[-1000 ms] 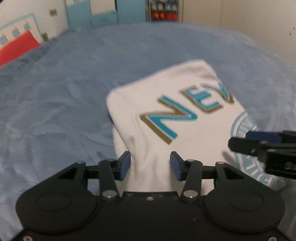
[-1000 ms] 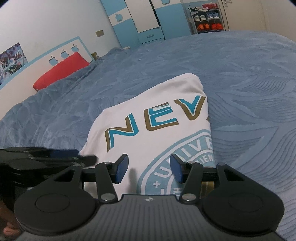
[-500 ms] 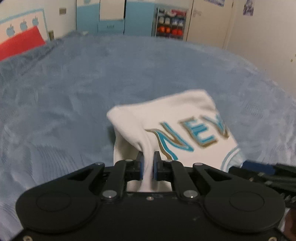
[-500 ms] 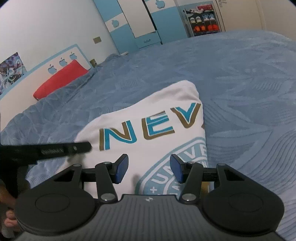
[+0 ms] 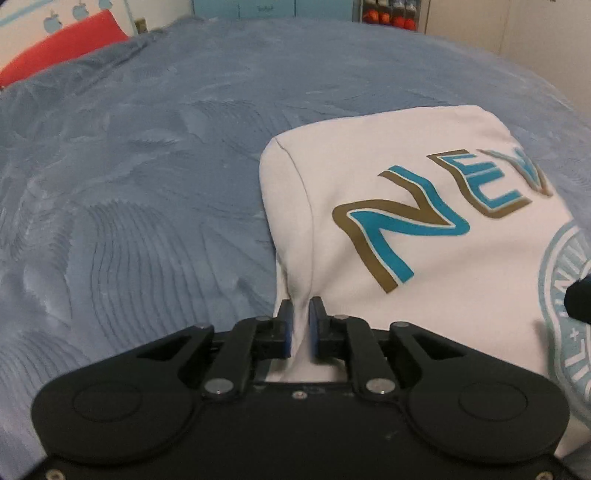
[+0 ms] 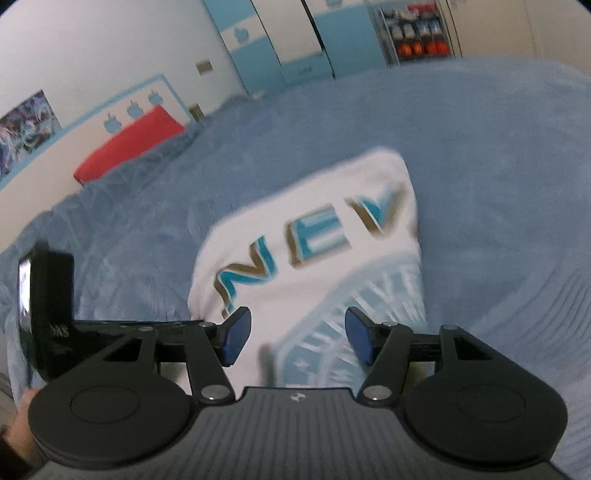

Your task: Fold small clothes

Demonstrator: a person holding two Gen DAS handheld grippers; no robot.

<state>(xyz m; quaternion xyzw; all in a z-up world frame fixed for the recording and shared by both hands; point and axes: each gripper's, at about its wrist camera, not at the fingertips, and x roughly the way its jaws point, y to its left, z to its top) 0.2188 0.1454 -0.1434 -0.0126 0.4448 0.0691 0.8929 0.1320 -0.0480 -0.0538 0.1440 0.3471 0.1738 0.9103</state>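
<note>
A bedroom with a wide blue bedspread (image 5: 155,177) fills both of my views, and I place everything else by it. At its head lies a red pillow (image 6: 129,146) against a white headboard with blue apple shapes; beyond its far edge stand blue and white wardrobes (image 6: 273,44) and an open shelf (image 6: 417,31) holding rows of shoes, orange pairs on the lower level.

The white shirt (image 5: 424,240), folded, with teal and gold letters and a pale blue round crest, lies flat on the bedspread near its middle.

My left gripper (image 5: 300,325) is at the shirt's near left corner. A pinch of white cloth stands up between its blue pads, which press on it from both sides while the jaws are easing apart a little.

My right gripper (image 6: 293,339) hangs over the shirt's near edge, above the crest. Its jaws are wide apart and opening further, with nothing clamped between them. That view is blurred.
</note>
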